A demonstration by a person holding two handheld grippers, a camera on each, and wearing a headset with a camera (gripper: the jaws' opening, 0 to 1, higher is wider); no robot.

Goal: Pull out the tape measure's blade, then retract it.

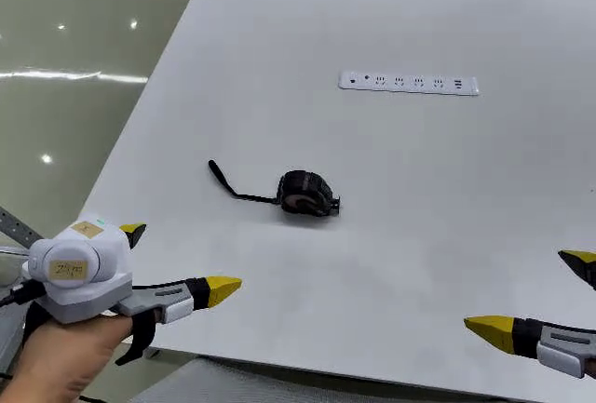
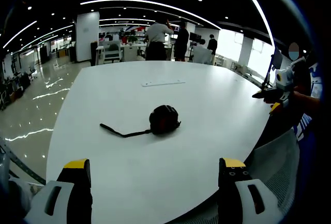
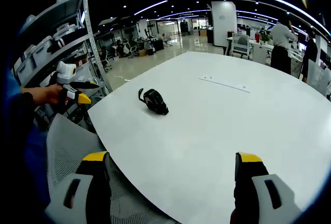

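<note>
Head view has the black tape measure [image 1: 305,193] lying on the white table [image 1: 438,226], on the near side of the white power strip [image 1: 408,83] and a bit to its left, well apart from it. Blade looks tucked in the case, and its black wrist strap [image 1: 223,180] trails away from the strip. The left gripper [image 1: 182,256] hangs at the table's near edge, farther from the strip than the tape measure, jaws spread wide and empty, with a hand [image 1: 65,356] under it. The right gripper [image 1: 517,289] is at the same near edge on the other side, jaws also wide apart, gripping nothing. Neither one touches the tape measure.
</note>
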